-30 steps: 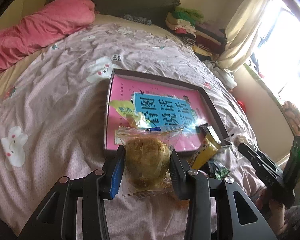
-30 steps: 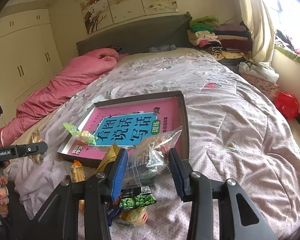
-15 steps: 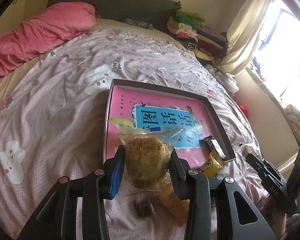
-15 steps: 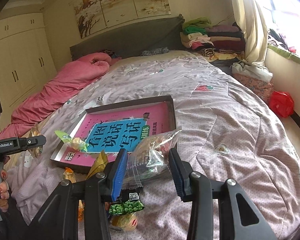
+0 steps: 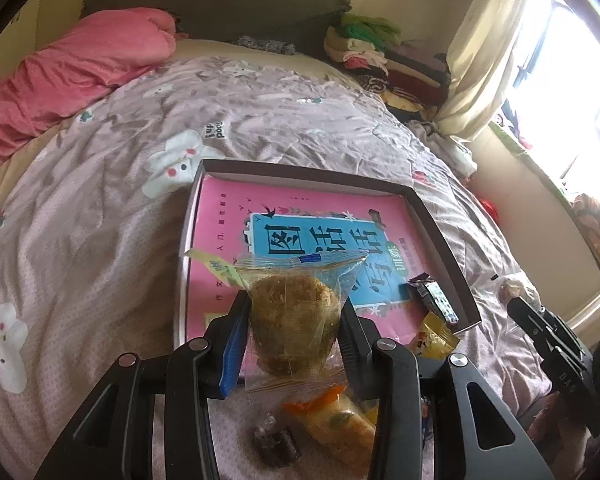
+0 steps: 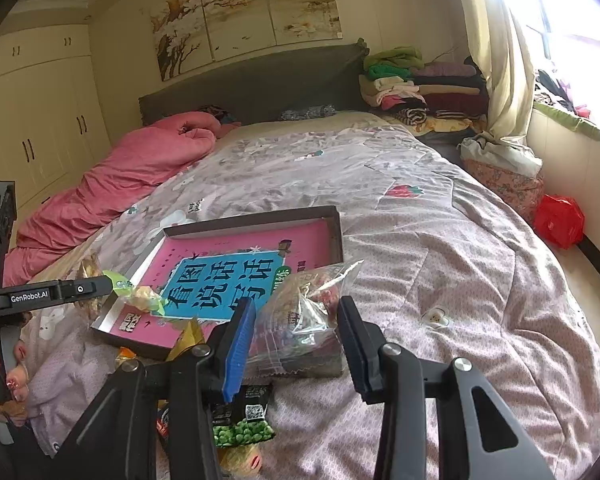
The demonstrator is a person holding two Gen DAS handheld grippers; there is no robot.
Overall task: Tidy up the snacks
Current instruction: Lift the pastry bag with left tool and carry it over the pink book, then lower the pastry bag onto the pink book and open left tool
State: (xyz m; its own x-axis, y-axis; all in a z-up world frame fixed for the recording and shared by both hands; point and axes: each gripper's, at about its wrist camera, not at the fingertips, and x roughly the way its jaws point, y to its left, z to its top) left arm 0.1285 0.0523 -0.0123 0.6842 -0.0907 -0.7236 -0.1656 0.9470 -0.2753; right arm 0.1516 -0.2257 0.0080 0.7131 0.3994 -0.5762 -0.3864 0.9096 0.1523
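Observation:
My left gripper [image 5: 294, 316] is shut on a clear bag with a brown crumbly cake [image 5: 294, 316] and holds it above the near edge of a shallow brown tray [image 5: 440, 236] lined with a pink and blue book. My right gripper [image 6: 296, 328] holds a crinkly clear snack bag [image 6: 304, 312] between its fingers at the tray's near right corner [image 6: 337, 232]. A green-yellow wrapped sweet [image 6: 140, 294] lies in the tray. Loose snacks lie on the bed: an orange packet [image 5: 336, 424], a dark wrapped piece [image 5: 276, 440], a green pea packet [image 6: 242, 432].
The tray rests on a lilac quilt [image 6: 440, 280] with rabbit prints. A pink duvet [image 5: 60, 76] lies at the back left. Folded clothes [image 6: 416, 92] are stacked by the headboard. A curtain and window are on the right. A red bag [image 6: 560, 220] lies beside the bed.
Both grippers have risen and pulled back a little with their bags. More loose snacks on the quilt now show below the left gripper. The tray looks farther off.

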